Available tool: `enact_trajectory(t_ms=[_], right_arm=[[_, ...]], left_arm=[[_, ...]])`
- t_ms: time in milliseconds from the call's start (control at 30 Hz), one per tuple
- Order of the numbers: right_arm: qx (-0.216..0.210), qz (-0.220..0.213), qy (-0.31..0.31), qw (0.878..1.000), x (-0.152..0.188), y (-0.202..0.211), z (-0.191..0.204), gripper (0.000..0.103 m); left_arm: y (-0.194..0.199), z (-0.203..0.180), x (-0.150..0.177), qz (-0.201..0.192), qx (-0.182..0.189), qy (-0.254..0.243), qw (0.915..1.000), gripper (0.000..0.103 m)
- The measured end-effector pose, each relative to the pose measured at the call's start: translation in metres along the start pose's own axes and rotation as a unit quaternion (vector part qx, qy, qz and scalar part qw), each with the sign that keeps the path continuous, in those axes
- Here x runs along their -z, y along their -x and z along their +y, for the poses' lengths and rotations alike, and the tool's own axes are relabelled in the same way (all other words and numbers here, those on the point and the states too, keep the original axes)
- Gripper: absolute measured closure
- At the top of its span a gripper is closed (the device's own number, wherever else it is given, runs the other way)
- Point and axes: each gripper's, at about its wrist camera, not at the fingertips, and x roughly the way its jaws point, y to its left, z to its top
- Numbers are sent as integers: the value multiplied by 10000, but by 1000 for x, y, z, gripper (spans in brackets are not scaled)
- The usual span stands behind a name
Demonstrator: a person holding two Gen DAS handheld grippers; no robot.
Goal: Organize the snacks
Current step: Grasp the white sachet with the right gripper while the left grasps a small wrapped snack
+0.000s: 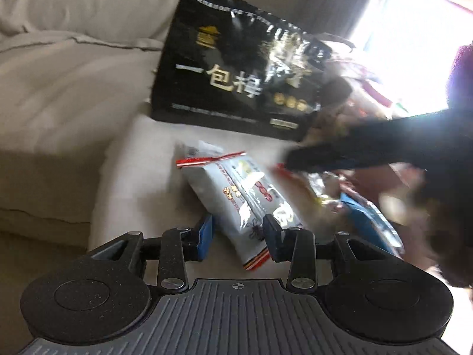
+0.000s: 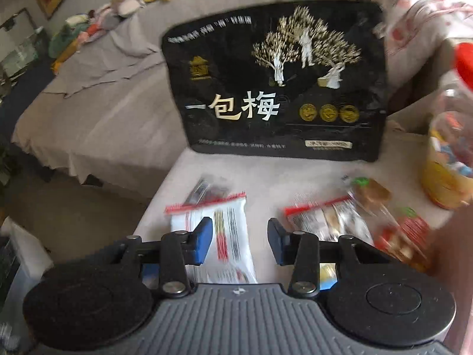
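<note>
A big black bag (image 2: pixel 275 82) stands upright at the back of the pale cushion (image 2: pixel 266 171), with gold letters 一包梅 (the small print is too blurred to read). The left gripper (image 1: pixel 238 236) is partly open around a white snack packet (image 1: pixel 236 201) with red-striped ends; whether the pads press it, I cannot tell. The right gripper (image 2: pixel 240 241) is partly open and holds nothing.

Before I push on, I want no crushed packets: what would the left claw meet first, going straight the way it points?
Probably the white snack packet lying between the left claw tips; depth is unclear. The black plum bag stands beyond.
</note>
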Motion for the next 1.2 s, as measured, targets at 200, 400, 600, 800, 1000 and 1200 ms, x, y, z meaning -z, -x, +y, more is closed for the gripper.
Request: enact_trajectory(t_ms=[200,400,600,800,1000,1200], right_arm=[[-104,116,169,9997,-3,-25,20,25],[-195,345,425,9983,26,-34,26,23],[650,-39,890,9939,39,-6,29,27],[619,-392,319,9968,45,39,0,27],[256,-756,182,9966,62,86,-13,27],[240,-883,372,9951,89,109,-11,27]], left_arm=[[21,6,5,-127,393,92,9991,62],[54,38,-3,-737,-633,977,9905,62],[31,36,-17,-679,-537,932,9919,62],[-23,7,-40,-313,-816,278,9958,62],[-52,-30,-26,82,-1149,-1212,9859,60],[-48,-33,-15,222,-1300,-1355,9820,54]])
